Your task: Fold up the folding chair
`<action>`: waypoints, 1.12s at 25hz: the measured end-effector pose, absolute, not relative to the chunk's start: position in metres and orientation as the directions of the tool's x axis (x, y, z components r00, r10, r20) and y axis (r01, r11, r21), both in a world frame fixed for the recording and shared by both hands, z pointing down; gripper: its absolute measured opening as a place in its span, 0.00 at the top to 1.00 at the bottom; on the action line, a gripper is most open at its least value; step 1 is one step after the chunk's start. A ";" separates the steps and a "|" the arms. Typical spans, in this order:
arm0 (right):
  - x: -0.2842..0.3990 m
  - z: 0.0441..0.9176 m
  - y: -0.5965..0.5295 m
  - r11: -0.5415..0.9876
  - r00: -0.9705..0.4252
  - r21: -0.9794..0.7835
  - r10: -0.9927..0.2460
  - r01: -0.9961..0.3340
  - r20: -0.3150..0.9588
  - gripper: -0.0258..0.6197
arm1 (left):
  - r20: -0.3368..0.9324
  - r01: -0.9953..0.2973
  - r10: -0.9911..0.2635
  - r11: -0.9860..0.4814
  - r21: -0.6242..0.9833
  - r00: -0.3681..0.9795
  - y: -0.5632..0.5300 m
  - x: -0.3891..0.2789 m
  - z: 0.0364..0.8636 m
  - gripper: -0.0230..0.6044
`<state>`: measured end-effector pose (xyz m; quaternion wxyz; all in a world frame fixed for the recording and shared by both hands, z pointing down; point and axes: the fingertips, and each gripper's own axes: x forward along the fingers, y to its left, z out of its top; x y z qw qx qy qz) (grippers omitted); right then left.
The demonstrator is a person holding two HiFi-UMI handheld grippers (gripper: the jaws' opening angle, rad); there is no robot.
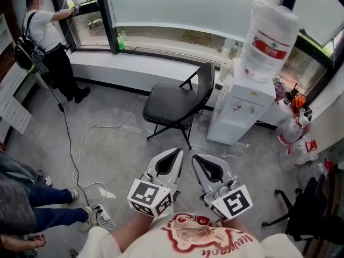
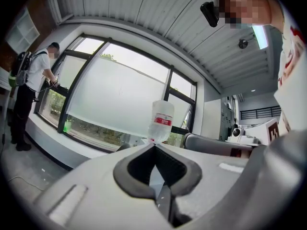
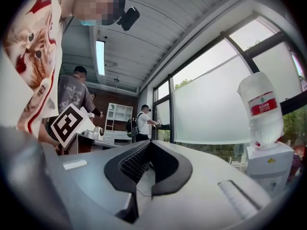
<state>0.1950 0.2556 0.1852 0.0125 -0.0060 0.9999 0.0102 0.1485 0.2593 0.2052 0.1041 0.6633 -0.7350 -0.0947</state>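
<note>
The black folding chair (image 1: 174, 107) stands unfolded on the grey floor near the window ledge, its seat flat and its backrest toward the water dispenser. Both grippers hover in front of it, well short of the seat and touching nothing. In the head view my left gripper (image 1: 177, 151) and right gripper (image 1: 195, 157) point at the chair side by side. Each is shut, tips together, with only the hollow between the pads. In the left gripper view the left gripper (image 2: 154, 145) holds nothing. The right gripper (image 3: 150, 143) in its own view is likewise without a load. Neither gripper view shows the chair clearly.
A white water dispenser (image 1: 243, 105) with a large bottle (image 1: 267, 39) stands right beside the chair. A person (image 1: 49, 41) works at the window, far left. Cables (image 1: 80, 144) and a power strip (image 1: 102, 214) lie on the floor. Seated people's legs (image 1: 37, 198) are at left, and a black stand (image 1: 303, 214) at right.
</note>
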 end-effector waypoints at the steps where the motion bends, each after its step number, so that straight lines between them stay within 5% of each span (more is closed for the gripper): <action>1: 0.182 0.184 0.251 1.000 -1.000 0.016 -0.017 -0.017 -0.025 0.92 | 0.030 -0.955 -0.995 0.098 0.278 -0.094 0.255 0.136 0.204 0.96; 11: 0.092 0.191 0.233 0.999 -0.999 -0.006 -0.043 -0.043 0.010 0.92 | 0.072 -0.950 -0.996 0.067 0.306 -0.047 0.236 0.056 0.217 0.96; 28: 0.047 0.219 0.197 0.996 -0.997 -0.059 -0.060 -0.063 0.048 0.92 | 0.121 -0.938 -0.991 0.091 0.335 -0.053 0.208 0.006 0.246 0.96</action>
